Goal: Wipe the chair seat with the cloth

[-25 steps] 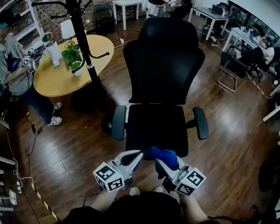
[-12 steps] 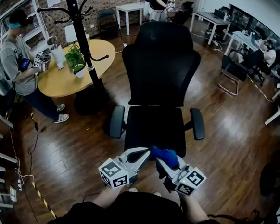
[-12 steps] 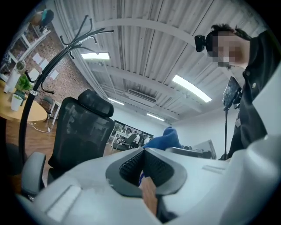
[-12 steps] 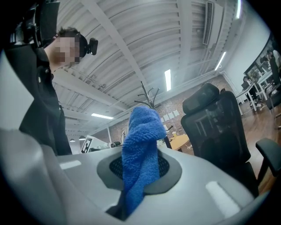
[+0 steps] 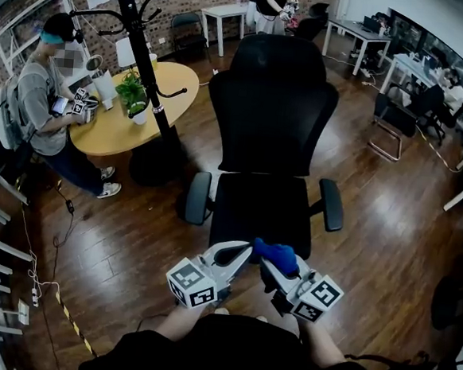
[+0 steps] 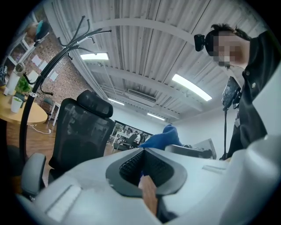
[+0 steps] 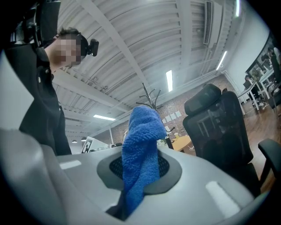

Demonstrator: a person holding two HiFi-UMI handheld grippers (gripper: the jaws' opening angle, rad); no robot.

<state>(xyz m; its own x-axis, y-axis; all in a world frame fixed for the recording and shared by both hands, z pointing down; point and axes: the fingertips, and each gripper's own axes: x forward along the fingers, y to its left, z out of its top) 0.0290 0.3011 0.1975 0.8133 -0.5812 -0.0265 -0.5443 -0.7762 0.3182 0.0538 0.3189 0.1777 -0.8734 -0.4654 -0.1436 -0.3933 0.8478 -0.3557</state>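
**Cloth pinched in the right tongs, hanging short of the seat**

The right gripper [image 7: 139, 173] is clamping the blue cloth [image 5: 276, 255]. Its jaws are pressing together on a gathered fold, and the loose end is standing up out of them in a soft plume. The left gripper [image 6: 142, 169] is sitting just beside it with its jaws drawn together. A thin blue sliver is showing in the seam between them. It may be a nipped corner of the cloth or only the cloth seen beyond, and the view is too close and dim to settle it.

Both tongs are hovering low in front of the person, at the near edge of the chair seat [image 5: 261, 210]. The cloth is hanging over that front edge and does not appear to be pressing on the upholstery yet, so the wiping looks to be just starting.

The cloth is reading as a light, thick-piled terry or microfibre. It is limp and bunching wherever it is squeezed, and nothing about it is fragile or slippery. A pinch through a doubled fold, as the right jaws are making now, is probably the safest hold. A single thin edge would be likelier to drag out when the pile catches on the seat fabric.

Enough cloth is lying free beyond the jaws to be laid flat and pushed across. The hard jaw tips, not the cloth, are what could scuff the seat. The armrests [image 5: 198, 197] are flanking the seat on both sides, and they are limiting how wide a stroke can run.
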